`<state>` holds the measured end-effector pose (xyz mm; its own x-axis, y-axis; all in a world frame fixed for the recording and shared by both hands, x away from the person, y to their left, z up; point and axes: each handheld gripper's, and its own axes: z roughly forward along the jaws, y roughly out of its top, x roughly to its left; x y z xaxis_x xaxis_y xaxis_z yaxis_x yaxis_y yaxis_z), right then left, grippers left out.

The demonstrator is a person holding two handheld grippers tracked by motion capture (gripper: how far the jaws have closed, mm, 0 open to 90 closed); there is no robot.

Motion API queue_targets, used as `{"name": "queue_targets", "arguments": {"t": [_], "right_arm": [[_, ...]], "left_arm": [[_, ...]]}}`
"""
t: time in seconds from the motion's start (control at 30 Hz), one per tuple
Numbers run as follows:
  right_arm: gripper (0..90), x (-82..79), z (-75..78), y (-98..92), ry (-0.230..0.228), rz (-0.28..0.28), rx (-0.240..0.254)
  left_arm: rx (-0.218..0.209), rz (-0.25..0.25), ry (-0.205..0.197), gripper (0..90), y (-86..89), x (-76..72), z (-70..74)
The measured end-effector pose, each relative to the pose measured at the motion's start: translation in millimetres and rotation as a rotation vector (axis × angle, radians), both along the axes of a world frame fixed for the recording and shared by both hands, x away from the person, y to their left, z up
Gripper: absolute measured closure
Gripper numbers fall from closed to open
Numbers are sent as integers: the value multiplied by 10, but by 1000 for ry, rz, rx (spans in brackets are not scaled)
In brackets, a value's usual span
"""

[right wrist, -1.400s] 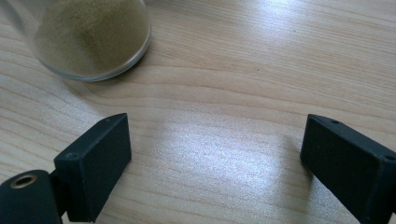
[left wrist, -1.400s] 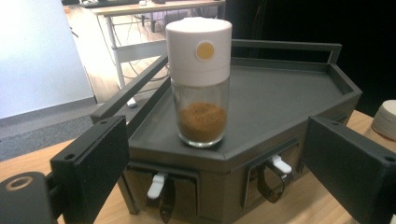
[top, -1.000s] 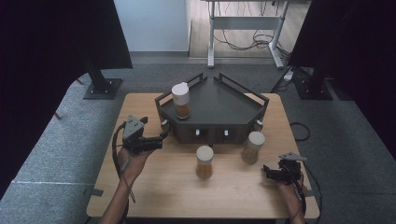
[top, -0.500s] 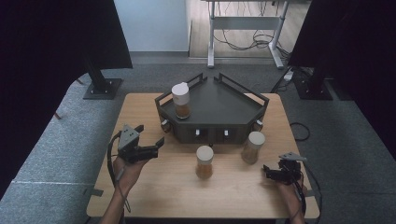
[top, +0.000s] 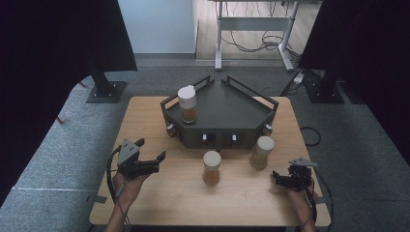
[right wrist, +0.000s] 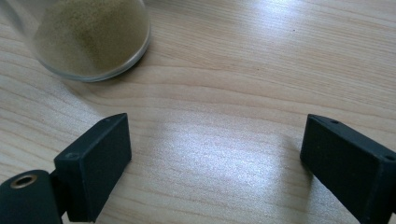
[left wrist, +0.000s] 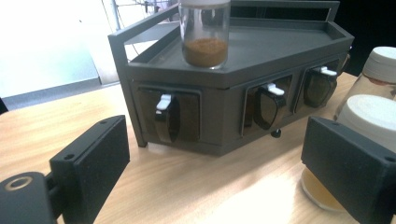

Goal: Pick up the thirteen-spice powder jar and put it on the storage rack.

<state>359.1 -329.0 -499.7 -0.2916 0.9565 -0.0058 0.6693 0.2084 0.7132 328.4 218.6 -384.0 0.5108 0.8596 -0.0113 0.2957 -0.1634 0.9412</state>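
A dark grey angular rack (top: 227, 104) stands at the back middle of the wooden table; its front (left wrist: 219, 126) has dark compartments with white tabs. A white-capped jar of brown powder (top: 187, 104) (left wrist: 205, 35) stands on its top left. Two more white-capped jars stand on the table in front: one in the middle (top: 212, 167) (left wrist: 371, 116) and one to its right (top: 262, 152) (left wrist: 380, 65). My left gripper (top: 151, 150) (left wrist: 219, 172) is open and empty, left of the middle jar, pointing at the rack. My right gripper (top: 275, 175) (right wrist: 215, 163) rests open above bare wood, near the right jar (right wrist: 88, 37).
The table (top: 145, 116) sits on grey floor mats. Black stands (top: 104, 87) and dark curtains flank it at the back. A white desk frame with cables (top: 251, 34) is behind. Bare wood lies between the two grippers along the near edge.
My left gripper has drawn back from the rack toward the near left of the table and sunk lower. The right gripper and the jars have stayed put.
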Motion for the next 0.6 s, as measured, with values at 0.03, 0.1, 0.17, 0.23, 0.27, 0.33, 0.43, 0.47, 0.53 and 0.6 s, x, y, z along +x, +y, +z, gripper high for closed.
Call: {"name": "queue_targets", "arguments": {"t": [0.03,0.1,0.17,0.23,0.27,0.33,0.43,0.47,0.53,0.6], "right_arm": [[81,0,0,0,0,0,0],[81,0,0,0,0,0,0],[81,-1,0,1,0,-1,0],[81,-1,0,1,0,-2,0],[81,-1,0,1,0,-2,0],[81,-1,0,1,0,-2,0],[81,-2,0,2,0,-3,0],[81,-2,0,2,0,-3,0],[81,-2,0,2,0,-3,0],[81,-2,0,2,0,-3,0]], "left_arm": [[-1,1,2,73,10,-12,-13],[-2,2,4,73,29,-38,-39],[-1,2,7,72,44,-65,-76],[4,3,11,72,51,-86,-114],[7,3,13,72,54,-93,-129],[12,4,18,71,61,-112,-177],[29,5,27,71,73,-135,-246],[33,6,30,70,77,-143,-270],[29,2,42,70,84,-156,-319],[32,3,49,69,89,-169,-358]]}}
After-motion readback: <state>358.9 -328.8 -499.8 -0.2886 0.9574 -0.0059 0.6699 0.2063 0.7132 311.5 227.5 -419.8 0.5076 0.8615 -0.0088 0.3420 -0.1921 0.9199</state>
